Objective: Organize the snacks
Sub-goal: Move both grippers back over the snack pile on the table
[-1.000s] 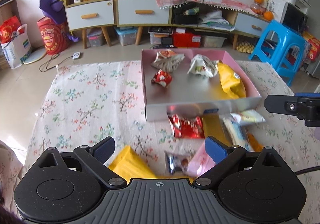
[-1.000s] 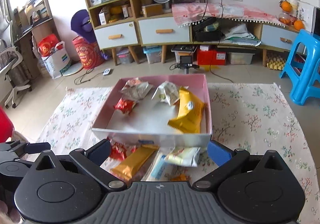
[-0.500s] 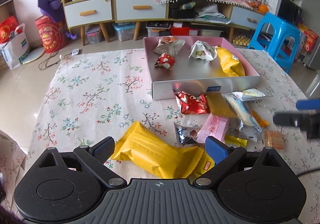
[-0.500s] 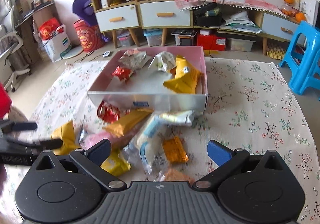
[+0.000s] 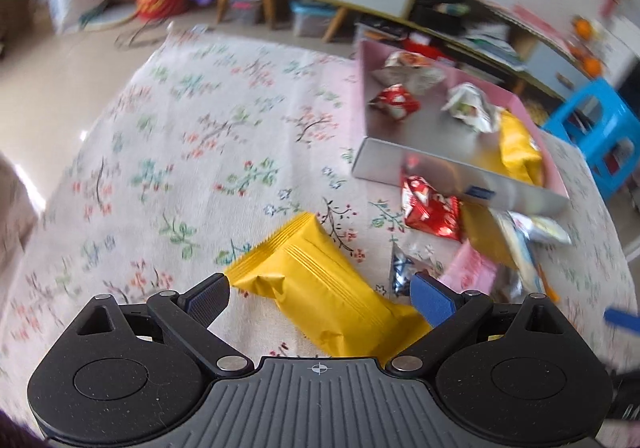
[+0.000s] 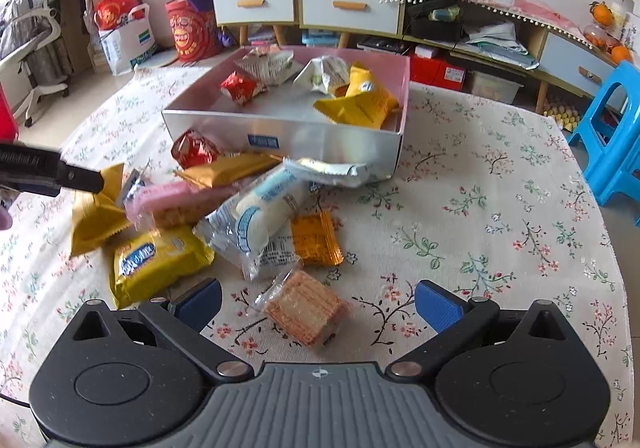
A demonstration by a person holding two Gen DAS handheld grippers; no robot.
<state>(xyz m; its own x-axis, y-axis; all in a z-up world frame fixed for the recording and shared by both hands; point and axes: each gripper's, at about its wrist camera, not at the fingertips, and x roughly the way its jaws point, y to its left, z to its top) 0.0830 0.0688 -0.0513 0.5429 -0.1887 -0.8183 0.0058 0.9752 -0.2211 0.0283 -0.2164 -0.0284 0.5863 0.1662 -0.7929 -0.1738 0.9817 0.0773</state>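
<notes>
On the floral cloth (image 6: 472,207), loose snacks (image 6: 256,215) are piled before the silver box (image 6: 288,137); a yellow packet (image 5: 320,288) is framed by the wide-spread left gripper (image 5: 320,294), and a wafer pack (image 6: 308,306) by the equally wide right gripper (image 6: 318,302).

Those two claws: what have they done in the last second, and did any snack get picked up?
Both pulled back from the box, so more of the loose snacks show. The left claw now straddles a yellow packet, open, not gripping. The right claw hangs open over a wafer pack. Nothing lifted; box unmoved.
</notes>
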